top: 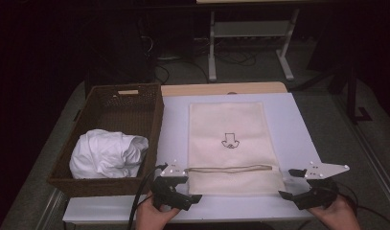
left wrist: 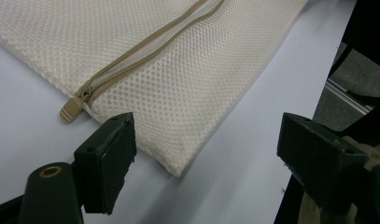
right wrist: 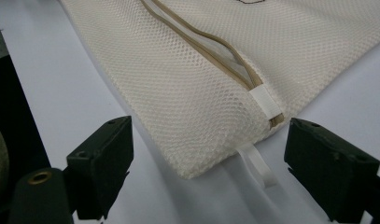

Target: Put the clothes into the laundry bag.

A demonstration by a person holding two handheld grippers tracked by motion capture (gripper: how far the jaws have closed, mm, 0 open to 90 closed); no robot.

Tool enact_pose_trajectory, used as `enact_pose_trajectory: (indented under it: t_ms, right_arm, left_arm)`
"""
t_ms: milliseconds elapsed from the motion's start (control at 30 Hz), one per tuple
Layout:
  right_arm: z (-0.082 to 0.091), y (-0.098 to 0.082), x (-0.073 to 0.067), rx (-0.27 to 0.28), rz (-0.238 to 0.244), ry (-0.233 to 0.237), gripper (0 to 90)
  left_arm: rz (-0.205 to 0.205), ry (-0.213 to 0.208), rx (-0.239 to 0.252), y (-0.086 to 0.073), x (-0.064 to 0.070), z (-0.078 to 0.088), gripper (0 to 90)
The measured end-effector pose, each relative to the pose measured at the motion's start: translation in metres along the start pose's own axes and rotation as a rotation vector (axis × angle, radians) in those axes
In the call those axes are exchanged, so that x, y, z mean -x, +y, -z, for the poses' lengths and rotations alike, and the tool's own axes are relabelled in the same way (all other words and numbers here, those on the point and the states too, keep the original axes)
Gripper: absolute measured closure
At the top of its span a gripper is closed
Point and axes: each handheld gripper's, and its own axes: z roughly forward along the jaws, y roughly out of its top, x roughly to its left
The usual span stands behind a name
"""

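Cream mesh makes up the laundry bag (top: 229,143), which lies flat on the white worktop (top: 298,129). Its near edge sits between the two grippers. The left gripper (top: 176,189) is just beside the bag's near left corner. The right gripper (top: 298,184) is just beside the bag's near right corner.

In the left gripper view, the bag's corner (left wrist: 176,165) lies between the two black jaws and a little ahead of them. The jaws stand wide apart, and no pad presses on the cloth. One jaw is very close to the bag's edge, but whether it touches cannot be told.

In the right gripper view, the other corner (right wrist: 187,168) also lies between the jaws. These jaws are wide too and hold nothing. A small white loop (right wrist: 257,163) sticks out from under this corner, nearer the jaw on the right of that view.

The bag is a tall rectangle with tiny holes all over. A tan zipper (top: 231,168) runs across it near the close edge. The zipper pull (left wrist: 70,111) sits at the left gripper's end. At the right gripper's end the zipper gapes a little beside a white tab (right wrist: 267,105). A small dark drawing (top: 229,140) is on the middle of the bag.

Left of the left gripper stands a brown woven basket (top: 149,120) with a white cloth (top: 108,153) bunched inside.
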Motion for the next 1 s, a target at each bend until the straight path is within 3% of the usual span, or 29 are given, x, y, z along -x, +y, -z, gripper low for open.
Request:
enact_pose_trajectory:
  t_ms: [167,367,400,567,800,1000]
  right_arm:
    - [-0.004,0.007,-0.001,-0.014,0.015,0.027,15.0]
    - [-0.012,0.032,-0.002,-0.028,0.059,0.064,16.3]
    - [-0.017,0.046,-0.001,-0.032,0.078,0.081,16.9]
    - [-0.028,0.082,-0.002,-0.048,0.128,0.117,17.9]
    - [-0.049,0.111,0.001,-0.093,0.179,0.162,19.1]
    - [-0.084,0.136,0.012,-0.137,0.200,0.215,25.2]
  left_arm:
    - [0.009,0.001,0.010,0.000,-0.001,0.002,19.0]
    - [0.009,-0.001,0.011,0.000,-0.003,0.003,19.0]
    - [0.008,-0.002,0.016,0.000,-0.003,0.004,19.0]
    - [0.009,-0.005,0.019,0.000,-0.003,0.005,19.0]
    - [0.000,-0.003,0.019,0.001,-0.003,0.006,19.0]
    - [0.001,-0.002,0.017,0.000,-0.001,0.005,19.2]
